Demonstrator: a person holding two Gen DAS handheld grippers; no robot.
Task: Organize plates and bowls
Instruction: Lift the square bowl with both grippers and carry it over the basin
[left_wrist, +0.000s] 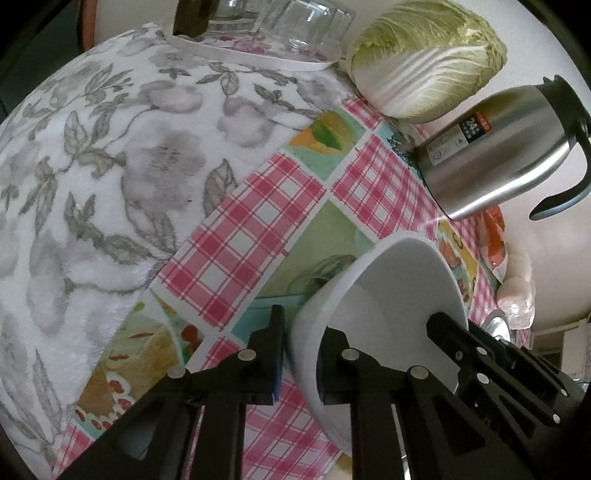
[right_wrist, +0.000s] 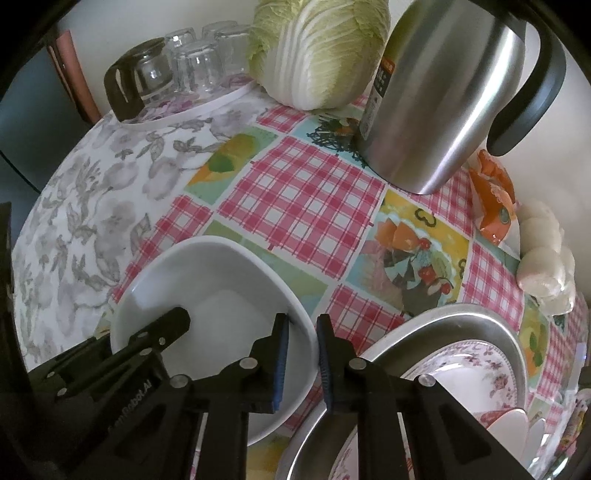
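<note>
A white bowl (left_wrist: 399, 288) (right_wrist: 221, 288) is held tilted above the checked tablecloth, between both grippers. My left gripper (left_wrist: 304, 336) straddles its near rim, one finger outside and one inside, shut on the rim. My right gripper (right_wrist: 302, 332) straddles the bowl's right rim the same way, shut on it. The other gripper's fingers (left_wrist: 465, 343) (right_wrist: 162, 328) reach into the bowl in each view. A metal tray (right_wrist: 480, 325) at lower right holds a floral plate (right_wrist: 476, 373).
A steel jug (right_wrist: 436, 99) (left_wrist: 506, 147) and a cabbage (right_wrist: 317, 48) (left_wrist: 428, 55) stand at the back. Upturned glasses (right_wrist: 199, 62) (left_wrist: 295, 26) sit on a floral tray. A grey floral cloth (left_wrist: 92, 177) covers the table's left. Orange packet (right_wrist: 495, 199) and white round items (right_wrist: 543, 254) at right.
</note>
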